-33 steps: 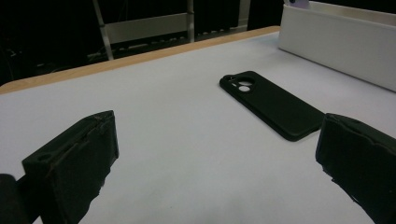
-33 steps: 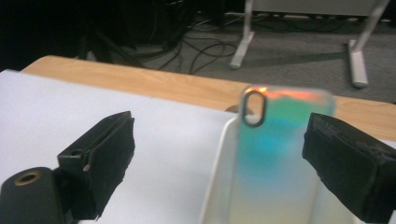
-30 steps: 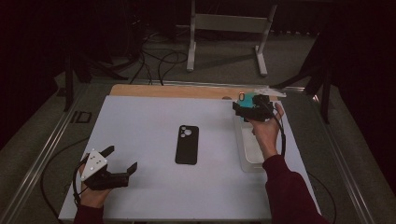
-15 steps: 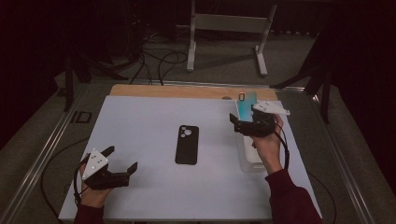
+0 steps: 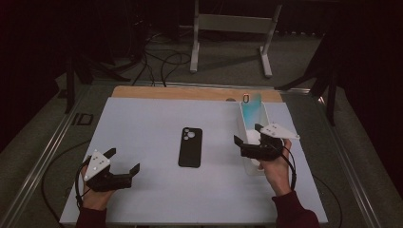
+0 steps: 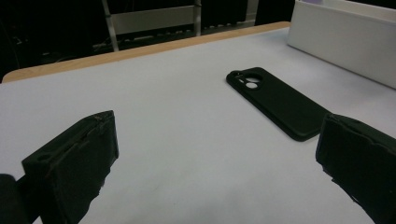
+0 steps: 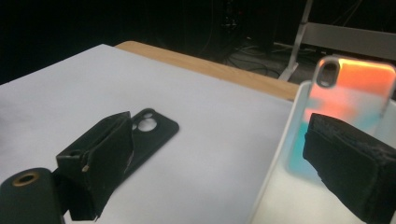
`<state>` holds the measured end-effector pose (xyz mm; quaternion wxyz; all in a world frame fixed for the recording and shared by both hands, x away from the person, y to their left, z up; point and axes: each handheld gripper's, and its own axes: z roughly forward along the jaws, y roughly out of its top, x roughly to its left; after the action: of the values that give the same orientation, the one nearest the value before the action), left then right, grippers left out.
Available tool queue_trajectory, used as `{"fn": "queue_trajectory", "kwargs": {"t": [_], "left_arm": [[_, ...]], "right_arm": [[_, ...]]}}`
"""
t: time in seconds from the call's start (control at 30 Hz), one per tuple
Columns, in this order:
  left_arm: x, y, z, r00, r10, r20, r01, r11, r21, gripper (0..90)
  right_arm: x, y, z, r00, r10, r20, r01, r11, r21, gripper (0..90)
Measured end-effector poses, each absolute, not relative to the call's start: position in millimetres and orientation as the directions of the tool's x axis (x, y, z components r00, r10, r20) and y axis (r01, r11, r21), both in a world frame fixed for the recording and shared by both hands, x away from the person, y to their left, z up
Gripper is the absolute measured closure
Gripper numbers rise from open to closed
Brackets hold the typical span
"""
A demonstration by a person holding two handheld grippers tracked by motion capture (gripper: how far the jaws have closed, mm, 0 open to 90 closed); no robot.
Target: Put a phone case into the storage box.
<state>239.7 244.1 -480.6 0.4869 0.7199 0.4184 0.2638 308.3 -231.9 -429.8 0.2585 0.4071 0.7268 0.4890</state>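
A black phone case (image 5: 190, 147) lies face down in the middle of the white table top, camera hole at its far end; it also shows ahead in the left gripper view (image 6: 278, 102). An iridescent teal-orange phone case (image 5: 251, 107) leans upright at the far end of a white tray (image 5: 247, 166) on the right. My right gripper (image 5: 247, 134) hovers open over the tray's middle, empty, with that case (image 7: 345, 93) just beyond its jaws. My left gripper (image 5: 124, 159) rests open and empty at the near left, apart from the black case.
A wooden strip (image 5: 190, 92) runs along the table's far edge. Behind it on the floor stand a metal frame (image 5: 228, 28) and several cables (image 5: 161, 61). Bare white surface spreads between my left gripper and the black case.
My right gripper let go of the iridescent case at the tray's far end and drew back toward the person, its jaws now open. The left gripper has stayed put.
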Motion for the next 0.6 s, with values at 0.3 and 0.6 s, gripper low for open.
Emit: {"fn": "queue_trajectory", "kwargs": {"t": [0.3, 0.6], "left_arm": [[242, 243, -480, 0.502, 0.863, -0.048, 0.363, -0.16, 0.918, 0.0], [241, 243, -478, 0.491, 0.87, -0.042, 0.354, -0.155, 0.922, 0.0]], "right_arm": [[286, -247, -448, -0.533, 0.844, 0.056, 0.323, 0.141, 0.936, 8.2], [266, -254, -452, -0.549, 0.834, 0.054, 0.269, 0.115, 0.956, 8.4]]}}
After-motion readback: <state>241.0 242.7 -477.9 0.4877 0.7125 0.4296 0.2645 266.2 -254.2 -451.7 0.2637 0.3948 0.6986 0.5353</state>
